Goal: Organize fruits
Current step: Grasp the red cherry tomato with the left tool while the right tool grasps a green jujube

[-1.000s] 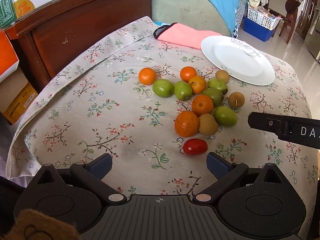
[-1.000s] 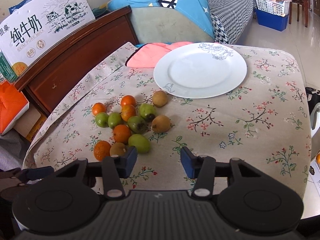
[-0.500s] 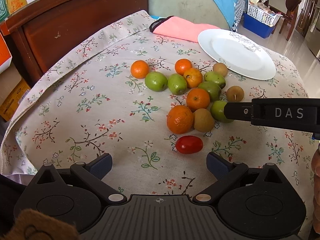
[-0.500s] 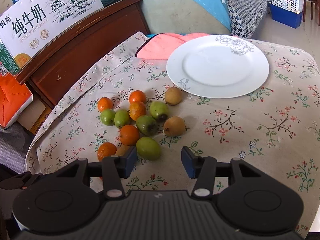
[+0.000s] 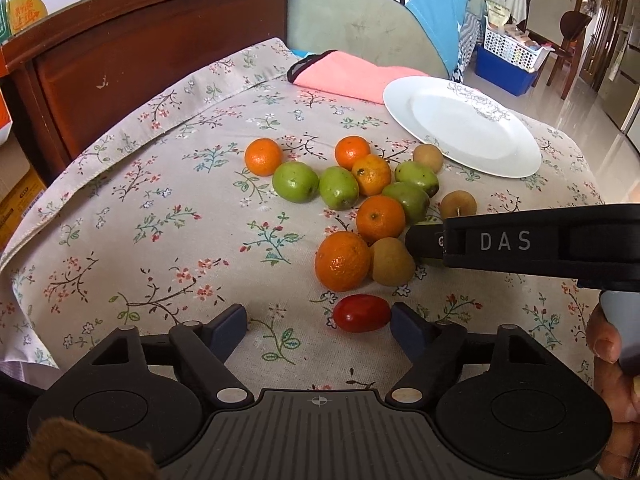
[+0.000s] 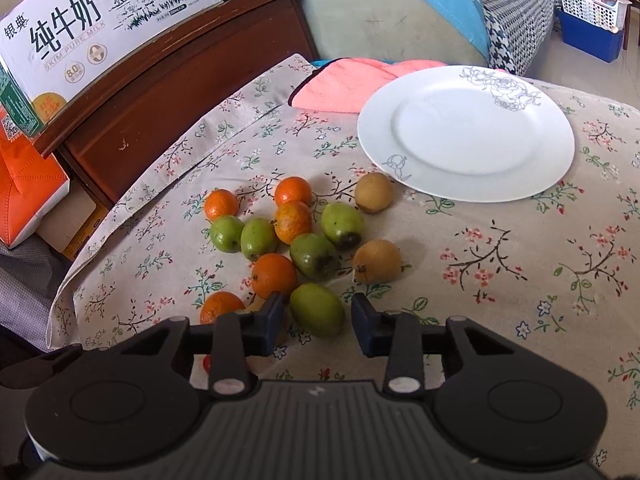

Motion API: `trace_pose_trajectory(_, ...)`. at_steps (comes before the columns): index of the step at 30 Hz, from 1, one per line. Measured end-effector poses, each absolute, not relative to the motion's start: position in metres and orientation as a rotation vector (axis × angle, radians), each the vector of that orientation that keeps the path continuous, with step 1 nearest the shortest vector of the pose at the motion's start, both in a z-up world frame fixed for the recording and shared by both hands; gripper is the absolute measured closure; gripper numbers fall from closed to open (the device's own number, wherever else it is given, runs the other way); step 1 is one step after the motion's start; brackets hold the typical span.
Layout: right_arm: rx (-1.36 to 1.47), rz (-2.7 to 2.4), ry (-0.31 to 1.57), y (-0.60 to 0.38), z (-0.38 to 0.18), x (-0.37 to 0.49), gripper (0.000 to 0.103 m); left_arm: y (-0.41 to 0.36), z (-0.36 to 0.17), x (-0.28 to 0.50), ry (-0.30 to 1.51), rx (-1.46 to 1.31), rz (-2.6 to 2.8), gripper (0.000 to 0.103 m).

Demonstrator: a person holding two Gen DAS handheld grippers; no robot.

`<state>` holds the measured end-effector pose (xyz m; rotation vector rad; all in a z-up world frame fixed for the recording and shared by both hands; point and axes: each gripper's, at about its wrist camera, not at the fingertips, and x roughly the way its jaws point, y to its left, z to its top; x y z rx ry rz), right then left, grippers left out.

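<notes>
- The left tongs are hanging low over the flowered cloth covering the counter; their jaws have just been closing, and the red tomato is lying between them, close to the right pad, with a wide gap on the other side, so they are standing apart.
- The left wrist view is showing the right tool from the side as a dark bar marked DAS, with a hand gripping its handle at the frame's edge; the bar is hiding the green fruit it reaches.
- The right wrist view is showing that fruit plainly: the right tongs have just been closing around the nearest green fruit, whose body is sitting between the pads with slim gaps on both sides, so no grip is showing.
- Oranges, green fruits and brown fruits are clustering just beyond, touching one another.
- The white plate is sitting bare past the pile, partly overlapping a pink cloth.
- Only the right view is showing the milk carton in full.
</notes>
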<state>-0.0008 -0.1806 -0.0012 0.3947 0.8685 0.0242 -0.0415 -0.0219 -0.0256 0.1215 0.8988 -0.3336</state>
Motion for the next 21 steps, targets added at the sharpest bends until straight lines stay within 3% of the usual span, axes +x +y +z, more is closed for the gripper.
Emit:
trace_pose_trajectory(2, 0.384, 0.024, 0.868, -0.179, -0.003, 0.000, 0.070, -0.023, -0.025, -0.042, 0.887, 0.127, -0.342, 0.030)
trace_pose_trajectory(6, 0.346, 0.024, 0.863, -0.174, -0.002, -0.001, 0.073, -0.025, -0.025, -0.046, 0.864, 0.133, -0.369, 0.052)
trace_pose_trajectory(12, 0.356, 0.017, 0.855, -0.176, -0.001, -0.005, 0.073, -0.019, -0.023, -0.045, 0.861, 0.095, -0.390, 0.069)
trace_pose_trajectory(21, 0.372, 0.013, 0.862, -0.178, -0.001, -0.011, 0.073, -0.021, -0.024, -0.052, 0.849, 0.130, -0.396, 0.069)
